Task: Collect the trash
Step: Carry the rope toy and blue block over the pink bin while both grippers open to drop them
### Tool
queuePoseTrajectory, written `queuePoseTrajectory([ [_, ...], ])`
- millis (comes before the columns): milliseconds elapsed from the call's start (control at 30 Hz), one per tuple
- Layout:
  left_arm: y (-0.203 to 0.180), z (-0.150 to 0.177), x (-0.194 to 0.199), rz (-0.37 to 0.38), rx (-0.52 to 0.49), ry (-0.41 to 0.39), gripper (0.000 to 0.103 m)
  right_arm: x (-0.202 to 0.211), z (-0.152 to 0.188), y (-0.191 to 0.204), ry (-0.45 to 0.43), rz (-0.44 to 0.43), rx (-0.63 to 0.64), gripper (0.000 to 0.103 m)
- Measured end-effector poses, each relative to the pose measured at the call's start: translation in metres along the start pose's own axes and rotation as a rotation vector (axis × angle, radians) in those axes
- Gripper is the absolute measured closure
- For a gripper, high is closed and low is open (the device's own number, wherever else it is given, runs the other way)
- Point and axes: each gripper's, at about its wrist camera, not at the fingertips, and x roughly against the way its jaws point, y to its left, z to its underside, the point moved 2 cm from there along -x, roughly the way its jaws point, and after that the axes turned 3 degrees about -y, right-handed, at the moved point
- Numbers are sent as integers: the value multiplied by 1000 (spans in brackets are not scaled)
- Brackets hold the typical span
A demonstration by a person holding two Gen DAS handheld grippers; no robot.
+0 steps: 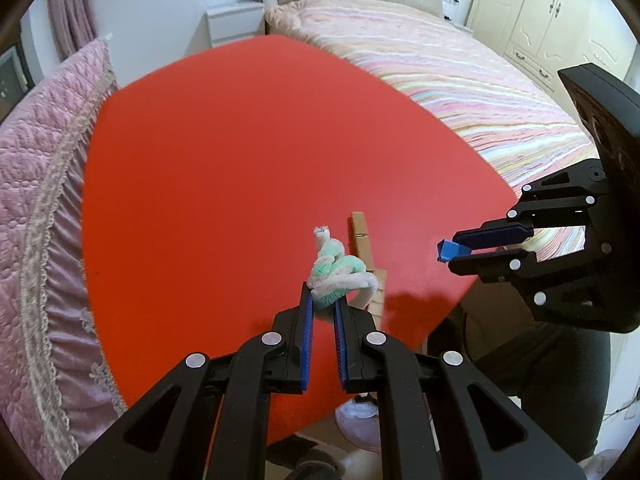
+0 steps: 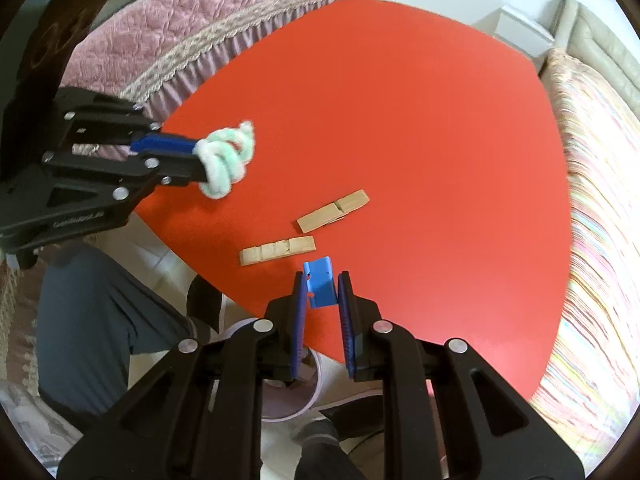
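Note:
My left gripper [image 1: 322, 300] is shut on a twisted white and mint-green fuzzy pipe cleaner [image 1: 340, 274] and holds it above the red table [image 1: 240, 152]. It also shows in the right wrist view [image 2: 200, 168] with the pipe cleaner [image 2: 226, 158]. My right gripper [image 2: 322, 284] is shut on a small blue plastic piece [image 2: 320, 282] near the table's front edge; it shows in the left wrist view [image 1: 456, 254] with the blue piece [image 1: 447, 250]. Two wooden clothespin halves [image 2: 334, 210] [image 2: 278, 251] lie on the table between the grippers.
A pale round bin [image 2: 294, 396] stands on the floor below the table's front edge, partly hidden by my right gripper. A pink quilted cover [image 1: 48, 200] lies left of the table, a striped bed [image 1: 460, 80] to the right. The person's legs [image 2: 100, 320] are beside the table.

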Motion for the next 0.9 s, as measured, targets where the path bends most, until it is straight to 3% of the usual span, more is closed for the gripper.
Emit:
queuePoseTrajectory([
  [467,-20,26,63,-44,-14,-97,93,72,31,11,-139,30,-53,88],
  [900,-43,66,104,-24,-9,-142,93,115,72,44,-215,13,-70,88],
])
